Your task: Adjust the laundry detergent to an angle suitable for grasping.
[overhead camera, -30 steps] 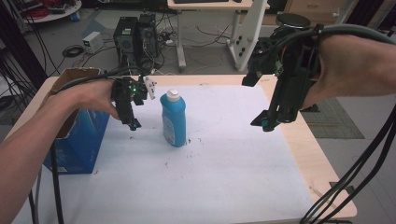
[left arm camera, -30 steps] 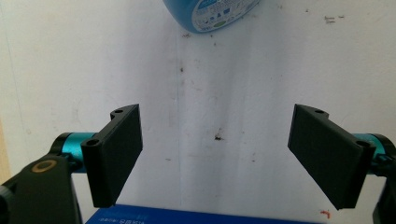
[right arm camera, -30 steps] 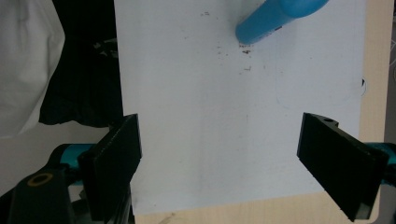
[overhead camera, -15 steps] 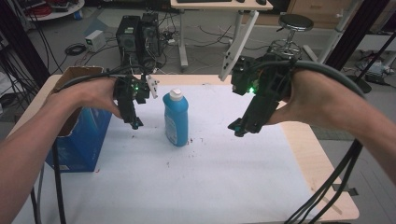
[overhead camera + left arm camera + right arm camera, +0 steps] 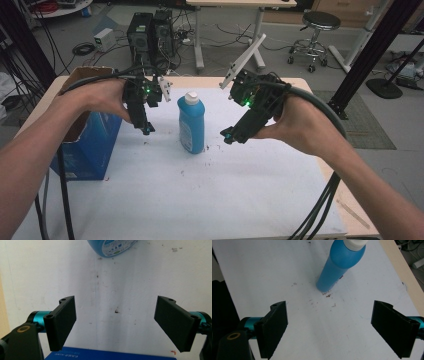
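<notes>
A blue bottle (image 5: 192,125) with a white cap stands upright on the white table (image 5: 200,200) near its middle. My left gripper (image 5: 146,129) hovers just left of the bottle, open and empty; its view has the bottle's base (image 5: 112,247) at the top edge. My right gripper (image 5: 229,136) hangs just right of the bottle, jaws wide apart with nothing between them. The right gripper view has the bottle (image 5: 340,263) ahead, a little way beyond the jaws.
An open blue cardboard box (image 5: 87,135) stands at the table's left side, close under my left forearm. Small crumbs (image 5: 328,295) lie around the bottle's base. The table's wooden right edge (image 5: 345,200) is near. Cables trail from both grippers.
My right gripper has swung left and down from the table's right edge to just beside the bottle. The left gripper has barely moved.
</notes>
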{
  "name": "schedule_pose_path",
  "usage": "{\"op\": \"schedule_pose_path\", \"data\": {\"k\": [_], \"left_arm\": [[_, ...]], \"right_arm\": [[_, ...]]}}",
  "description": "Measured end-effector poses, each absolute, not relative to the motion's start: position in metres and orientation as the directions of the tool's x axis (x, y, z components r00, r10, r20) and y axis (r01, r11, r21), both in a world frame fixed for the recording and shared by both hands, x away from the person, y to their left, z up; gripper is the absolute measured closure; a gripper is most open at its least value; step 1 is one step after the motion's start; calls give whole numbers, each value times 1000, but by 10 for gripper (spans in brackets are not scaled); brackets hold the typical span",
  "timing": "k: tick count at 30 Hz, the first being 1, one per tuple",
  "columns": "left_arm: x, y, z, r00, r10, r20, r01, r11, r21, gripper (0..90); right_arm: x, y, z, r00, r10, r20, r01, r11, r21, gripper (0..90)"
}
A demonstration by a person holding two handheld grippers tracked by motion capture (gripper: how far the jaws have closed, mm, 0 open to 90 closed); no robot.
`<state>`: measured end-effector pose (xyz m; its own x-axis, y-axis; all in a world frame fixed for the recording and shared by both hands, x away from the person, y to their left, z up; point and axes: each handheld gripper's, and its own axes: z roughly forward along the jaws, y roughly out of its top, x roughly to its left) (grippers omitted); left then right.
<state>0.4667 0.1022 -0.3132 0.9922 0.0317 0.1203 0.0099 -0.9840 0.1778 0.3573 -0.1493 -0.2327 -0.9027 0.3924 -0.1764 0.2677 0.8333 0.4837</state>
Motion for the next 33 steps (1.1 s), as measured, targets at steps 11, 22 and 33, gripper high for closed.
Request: {"op": "schedule_pose_path", "data": {"k": [11,22,33], "left_arm": [[464,101,-311,991,20,132,-5,-984,180,179],[461,104,-308,990,21,141,-5,-983,184,179],[456,113,-304,988,31,152,0,-980,197,179]], "right_arm": [[367,-139,-268,-856,485,-179,328,776,539,131],[380,-119,-304,-775,618,-133,402,643,651,131],[389,-98,-335,-704,702,-109,451,560,694,131]]}}
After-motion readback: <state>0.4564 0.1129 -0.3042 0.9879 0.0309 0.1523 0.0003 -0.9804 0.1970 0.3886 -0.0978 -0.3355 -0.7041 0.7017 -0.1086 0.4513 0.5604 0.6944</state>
